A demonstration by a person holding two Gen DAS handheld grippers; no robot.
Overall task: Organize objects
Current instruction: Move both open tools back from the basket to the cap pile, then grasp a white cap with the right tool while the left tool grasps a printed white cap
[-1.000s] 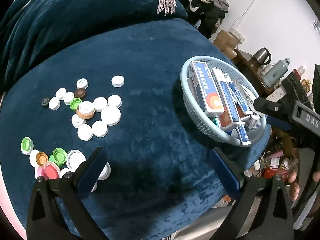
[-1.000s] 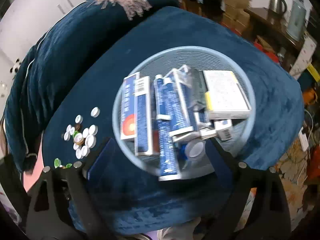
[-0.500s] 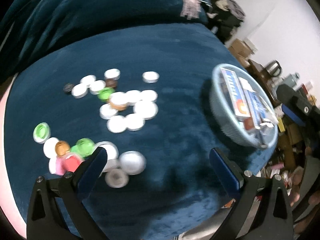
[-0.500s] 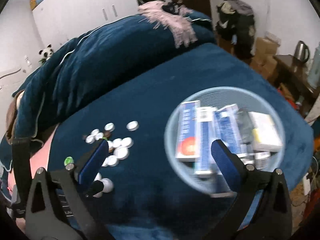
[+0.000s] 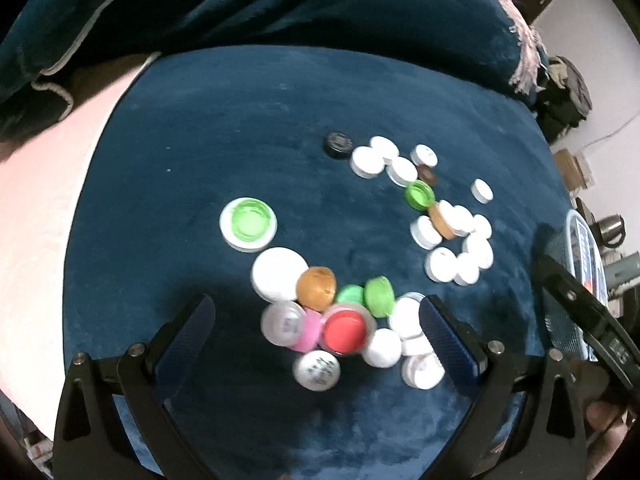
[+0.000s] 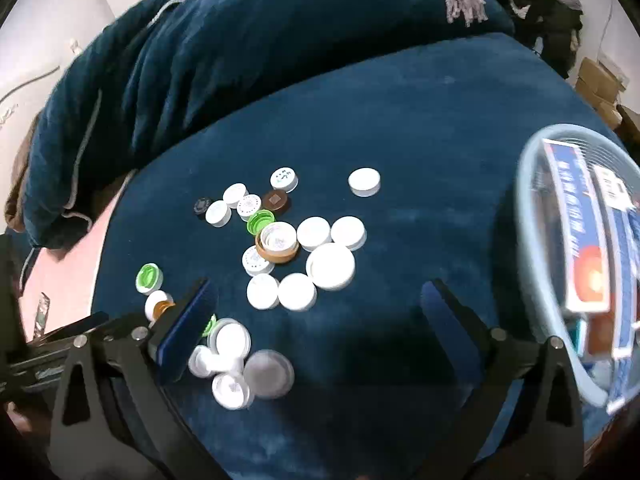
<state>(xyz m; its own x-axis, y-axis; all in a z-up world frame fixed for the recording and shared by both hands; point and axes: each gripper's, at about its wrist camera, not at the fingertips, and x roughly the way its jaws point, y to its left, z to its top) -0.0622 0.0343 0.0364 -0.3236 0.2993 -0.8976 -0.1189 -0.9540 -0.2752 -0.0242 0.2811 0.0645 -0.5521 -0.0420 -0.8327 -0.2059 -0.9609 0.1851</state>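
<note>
In the left wrist view, the left gripper [image 5: 316, 316] is held wide apart over a cluster of bottle caps [image 5: 332, 320] on the blue cloth [image 5: 240, 120], nothing gripped. In the right wrist view, the right gripper [image 6: 316, 296] is spread wide and empty; more caps [image 6: 304, 252] are scattered ahead, and the basket [image 6: 528, 208] of boxes [image 6: 576, 224] is seen at right.

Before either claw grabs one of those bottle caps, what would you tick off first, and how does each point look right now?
1. Left claw open, nothing held: ok.
2. Right claw open, nothing held: ok.
3. Caps within the left claw's spread: ok, the red cap lies between its fingers.
4. One cap isolated for a clean grab: not ok, the red cap touches the pink cap and others.
5. Basket has room for caps: cannot tell, boxes fill the visible part.
6. Picture sharp enough to aim: not ok, near caps are blurred.
</note>
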